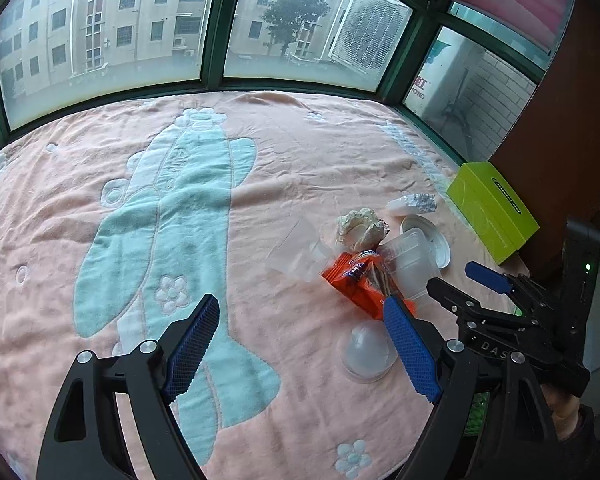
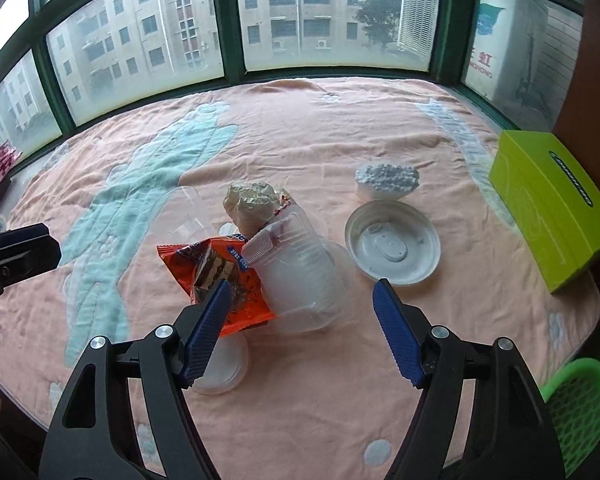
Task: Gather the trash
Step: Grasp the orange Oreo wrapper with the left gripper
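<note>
A pile of trash lies on the pink blanket (image 2: 340, 380): an orange snack wrapper (image 2: 220, 276), a clear plastic container (image 2: 300, 280) on its side, a crumpled paper ball (image 2: 252, 202), a white round lid (image 2: 392, 246), a white foam chunk (image 2: 386, 180), a clear cup (image 2: 188, 216) and a small clear dome lid (image 2: 226, 372). My right gripper (image 2: 302, 312) is open, just in front of the container and wrapper. My left gripper (image 1: 300, 332) is open and empty, left of the pile; the wrapper (image 1: 356, 284) and dome lid (image 1: 366, 350) lie near its right finger.
A lime-green tissue box (image 2: 552, 204) stands at the right edge by a brown cabinet (image 1: 560, 100). A green mesh basket (image 2: 580, 408) sits below the table's front right corner. Windows (image 2: 320, 12) line the far side. The right gripper shows in the left wrist view (image 1: 464, 280).
</note>
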A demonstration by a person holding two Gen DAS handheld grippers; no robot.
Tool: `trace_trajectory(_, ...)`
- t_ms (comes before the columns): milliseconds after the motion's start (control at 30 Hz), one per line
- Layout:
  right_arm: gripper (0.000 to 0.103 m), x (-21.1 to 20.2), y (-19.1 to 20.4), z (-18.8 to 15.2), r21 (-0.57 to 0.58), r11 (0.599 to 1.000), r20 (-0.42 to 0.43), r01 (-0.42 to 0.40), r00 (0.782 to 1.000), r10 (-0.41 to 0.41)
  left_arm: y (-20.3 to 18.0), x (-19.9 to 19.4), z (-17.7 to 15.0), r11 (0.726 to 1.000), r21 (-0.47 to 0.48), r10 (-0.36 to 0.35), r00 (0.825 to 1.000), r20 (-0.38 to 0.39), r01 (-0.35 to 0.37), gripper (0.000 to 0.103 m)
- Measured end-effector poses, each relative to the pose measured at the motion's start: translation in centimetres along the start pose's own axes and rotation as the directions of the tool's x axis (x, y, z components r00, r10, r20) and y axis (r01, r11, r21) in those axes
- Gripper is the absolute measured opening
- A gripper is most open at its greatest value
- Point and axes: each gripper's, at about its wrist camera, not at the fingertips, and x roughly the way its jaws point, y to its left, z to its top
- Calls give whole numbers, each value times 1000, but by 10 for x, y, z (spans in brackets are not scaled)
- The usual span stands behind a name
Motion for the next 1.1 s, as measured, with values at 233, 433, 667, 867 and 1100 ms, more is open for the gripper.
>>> trace_trajectory(233,73,27,9,10,-83,995,-26,53,998,-55,8,8,-3,1000,-18,-3,1000,-22,2,81)
trace_trajectory(433,73,43,15,13,-134,989,-44,67,996,-73,13,14,-4,999,-32,-9,999,-34,8,81)
trace_trajectory(667,73,55,20,14,-170,981,-46,93,994,-102,14,19,-6,999,-42,-23,999,-45,21,81)
trace_trajectory(867,66,51,16,14,-151,985,-26,88,995,-93,9,24,-7,999,-42,-36,998,-55,34,81)
trace_trajectory(1100,49,35,-1,14,-63,997,-10,37,999,-38,-4,38,-4,998,-29,-63,996,-65,61,81)
